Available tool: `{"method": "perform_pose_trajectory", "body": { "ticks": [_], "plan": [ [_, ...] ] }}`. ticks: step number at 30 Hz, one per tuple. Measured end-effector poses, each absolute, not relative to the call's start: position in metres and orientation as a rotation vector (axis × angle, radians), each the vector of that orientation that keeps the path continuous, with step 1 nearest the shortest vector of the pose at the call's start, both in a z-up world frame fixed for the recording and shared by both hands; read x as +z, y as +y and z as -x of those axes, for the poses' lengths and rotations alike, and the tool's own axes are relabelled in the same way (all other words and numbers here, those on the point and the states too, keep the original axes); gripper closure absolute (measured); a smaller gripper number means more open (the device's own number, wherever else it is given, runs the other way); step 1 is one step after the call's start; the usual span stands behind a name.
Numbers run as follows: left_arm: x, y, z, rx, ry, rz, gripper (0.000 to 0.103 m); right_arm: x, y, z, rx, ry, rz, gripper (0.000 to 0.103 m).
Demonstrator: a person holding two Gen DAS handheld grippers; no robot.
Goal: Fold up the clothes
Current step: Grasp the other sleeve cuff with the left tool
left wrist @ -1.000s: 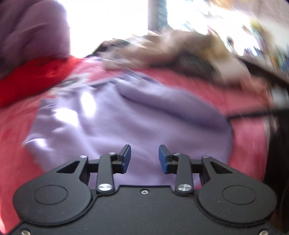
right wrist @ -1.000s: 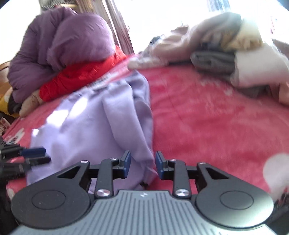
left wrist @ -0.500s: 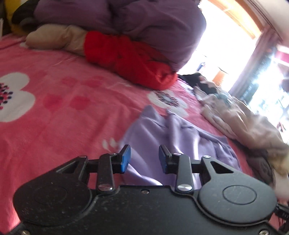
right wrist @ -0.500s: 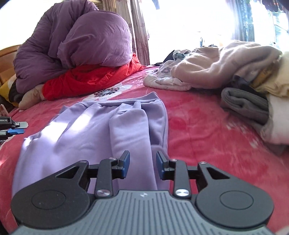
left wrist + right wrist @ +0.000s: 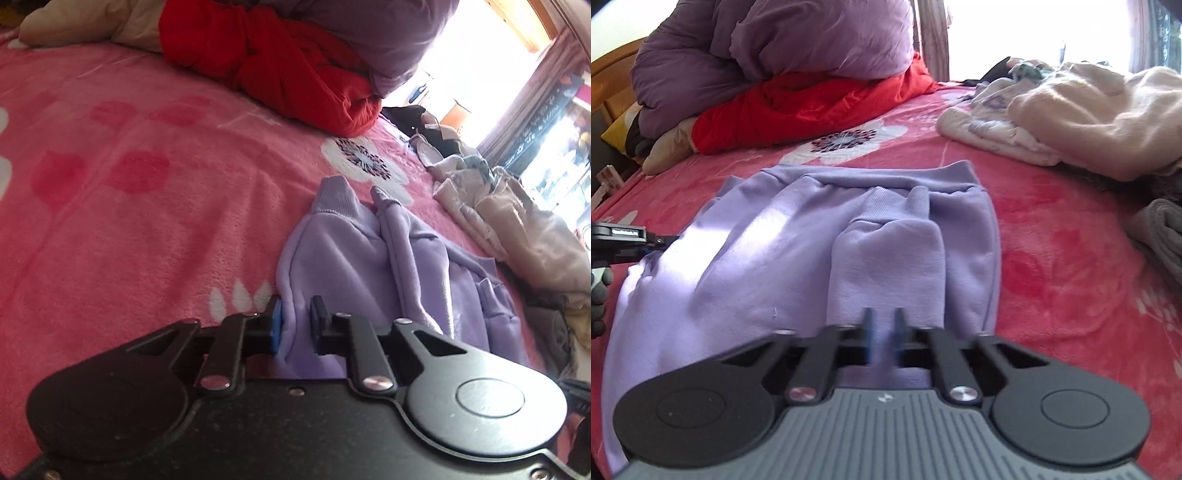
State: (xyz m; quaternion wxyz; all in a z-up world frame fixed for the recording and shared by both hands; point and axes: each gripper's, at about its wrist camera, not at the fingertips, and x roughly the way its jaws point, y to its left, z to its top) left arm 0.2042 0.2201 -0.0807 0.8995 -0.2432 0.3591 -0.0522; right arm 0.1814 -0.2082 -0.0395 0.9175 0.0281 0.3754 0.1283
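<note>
A lavender sweatshirt (image 5: 757, 258) lies flat on the pink flowered bedspread (image 5: 1071, 277), with one sleeve folded over it and the ribbed cuff (image 5: 886, 206) pointing away. My right gripper (image 5: 882, 332) sits at the near end of that sleeve. Its fingers are blurred and nearly together, with lavender cloth between them. In the left wrist view my left gripper (image 5: 297, 325) is at the sweatshirt's (image 5: 351, 266) side edge. Its jaws are closing and the seamed edge is bunched between the pads. The left gripper (image 5: 661, 240) also shows at the garment's left side in the right wrist view.
A red quilt (image 5: 812, 107) under a purple duvet (image 5: 794, 37) fills the far left of the bed. A heap of cream clothes (image 5: 1089, 110) and a grey folded piece (image 5: 1160, 236) lie to the right. A gloved hand (image 5: 598, 291) shows at the left edge.
Both grippers have closed their jaws onto lavender cloth. The left one swung down to the sweatshirt's side edge. The right one moved in over the folded sleeve.
</note>
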Motion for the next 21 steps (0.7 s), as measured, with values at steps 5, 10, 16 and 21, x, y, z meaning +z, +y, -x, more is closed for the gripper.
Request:
{"method": "perform_pose_trajectory", "body": {
  "ticks": [5,10,16,21],
  "plan": [
    [-0.081,0.221,-0.203,-0.102,0.742,0.496,0.091,-0.030,-0.238,-0.170,0.235,0.702,-0.195,0.101],
    [-0.080,0.218,-0.201,-0.095,0.741,0.489,0.091,-0.032,-0.249,-0.193,0.222,0.690,-0.231,0.033],
    [-0.082,0.219,-0.205,-0.100,0.743,0.489,0.091,-0.050,-0.232,-0.247,0.259,0.841,-0.146,0.076],
    [-0.081,0.221,-0.204,-0.104,0.744,0.495,0.091,-0.049,-0.234,-0.239,0.256,0.805,-0.156,0.097]
  ]
}}
